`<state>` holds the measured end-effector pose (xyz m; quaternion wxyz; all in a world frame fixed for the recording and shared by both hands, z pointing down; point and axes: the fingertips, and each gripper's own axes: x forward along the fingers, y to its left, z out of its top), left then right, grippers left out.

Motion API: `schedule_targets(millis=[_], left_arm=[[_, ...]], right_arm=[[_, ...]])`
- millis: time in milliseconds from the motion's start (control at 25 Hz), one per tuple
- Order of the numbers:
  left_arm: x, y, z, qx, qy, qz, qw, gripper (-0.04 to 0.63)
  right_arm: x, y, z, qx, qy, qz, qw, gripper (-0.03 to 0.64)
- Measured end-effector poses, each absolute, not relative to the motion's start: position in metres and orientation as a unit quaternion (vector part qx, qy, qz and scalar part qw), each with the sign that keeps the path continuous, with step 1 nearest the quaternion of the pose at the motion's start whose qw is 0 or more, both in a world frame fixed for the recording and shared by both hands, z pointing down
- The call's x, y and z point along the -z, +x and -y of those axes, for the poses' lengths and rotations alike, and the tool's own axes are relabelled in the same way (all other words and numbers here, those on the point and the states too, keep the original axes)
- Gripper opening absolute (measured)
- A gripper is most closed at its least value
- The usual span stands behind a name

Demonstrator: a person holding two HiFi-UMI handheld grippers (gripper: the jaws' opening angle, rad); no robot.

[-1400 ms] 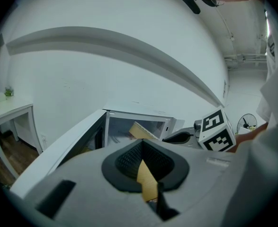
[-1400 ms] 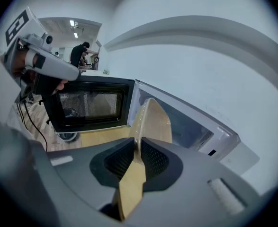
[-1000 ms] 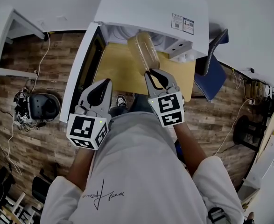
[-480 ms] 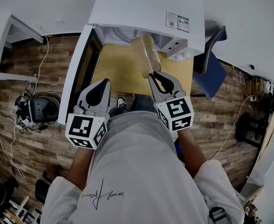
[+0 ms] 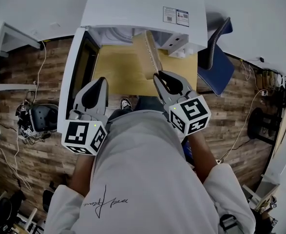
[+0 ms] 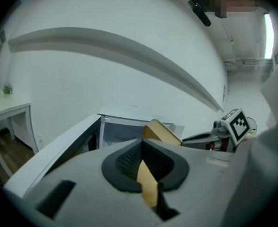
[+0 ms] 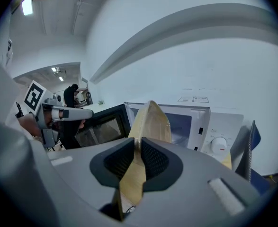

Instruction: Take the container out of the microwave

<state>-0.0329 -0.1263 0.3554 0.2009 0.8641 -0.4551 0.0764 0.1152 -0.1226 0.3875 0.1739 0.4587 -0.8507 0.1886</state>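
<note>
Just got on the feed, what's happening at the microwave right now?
A person works with a gripper in each hand. The right gripper is shut on the rim of the tan container, holding it tipped on edge over the yellow table, at the mouth of the open microwave. The left gripper holds nothing, jaws together, near the open door.
</note>
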Motion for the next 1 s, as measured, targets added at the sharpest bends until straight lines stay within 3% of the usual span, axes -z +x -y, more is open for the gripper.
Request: schedule_targets(millis=[440, 1000], left_arm=[[-0.357, -0.024, 0.134, -0.079, 0.869, 0.446, 0.200, -0.008], [-0.366, -0.025, 0.137, -0.089, 0.867, 0.442, 0.211, -0.008]], right_arm=[[-0.382, 0.117, 0.118, -0.201, 0.396, 0.884, 0.145, 0.057], [-0.390, 0.119, 0.121, -0.203, 0.383, 0.886, 0.164, 0.057]])
